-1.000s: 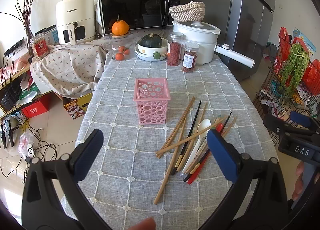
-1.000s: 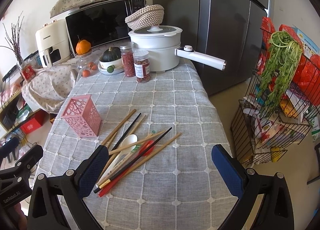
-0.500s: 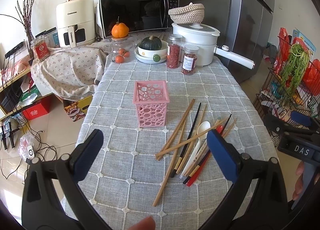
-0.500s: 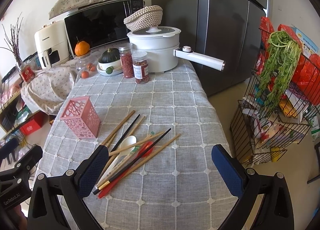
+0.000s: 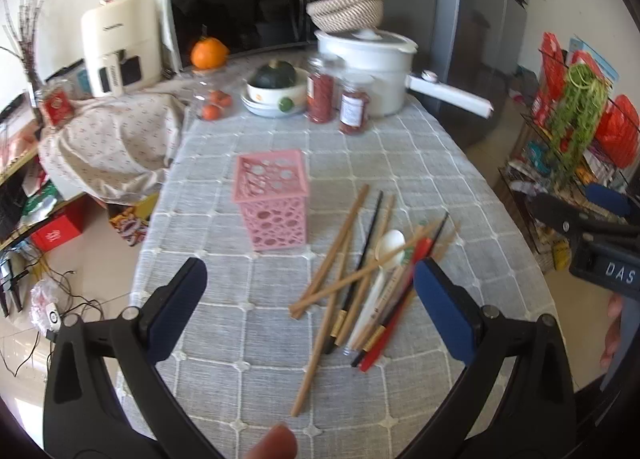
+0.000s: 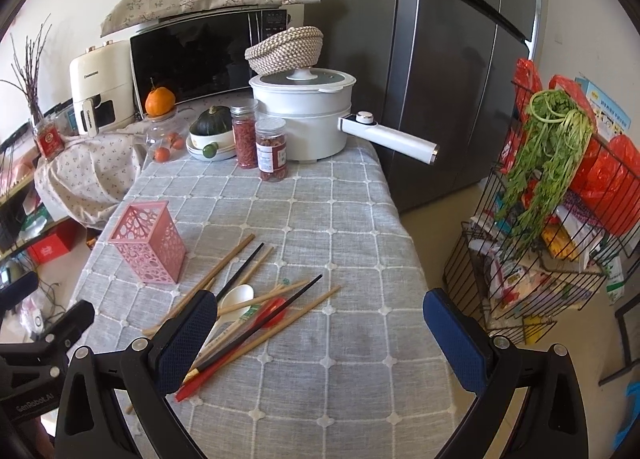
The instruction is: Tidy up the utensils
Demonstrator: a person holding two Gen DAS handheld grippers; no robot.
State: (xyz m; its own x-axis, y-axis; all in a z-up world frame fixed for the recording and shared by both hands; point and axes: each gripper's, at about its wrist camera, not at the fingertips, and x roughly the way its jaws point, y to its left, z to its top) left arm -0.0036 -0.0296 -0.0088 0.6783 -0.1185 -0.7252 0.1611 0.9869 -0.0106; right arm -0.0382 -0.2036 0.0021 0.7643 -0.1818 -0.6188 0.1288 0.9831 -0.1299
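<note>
A pink perforated square holder (image 5: 273,197) (image 6: 147,243) stands upright on the grey checked tablecloth (image 5: 420,179). To its right lies a loose pile of wooden and black chopsticks (image 5: 352,259) (image 6: 256,307), with a white spoon (image 5: 384,255) (image 6: 236,299) and a red spoon (image 5: 400,299) (image 6: 272,309) among them. My left gripper (image 5: 310,305) is open and empty, above the near table edge with the pile between its fingers. My right gripper (image 6: 320,333) is open and empty, just right of the pile.
At the table's far end stand a white pot with a long handle (image 6: 308,119), two red-filled jars (image 6: 260,139), a bowl with a squash (image 6: 210,131) and a microwave (image 6: 208,55). A wire rack with greens (image 6: 552,199) stands on the floor at right.
The left gripper has tilted and shifted a little, so the holder and pile sit lower and more central in its view. The right gripper has barely moved. Nothing was grasped.
</note>
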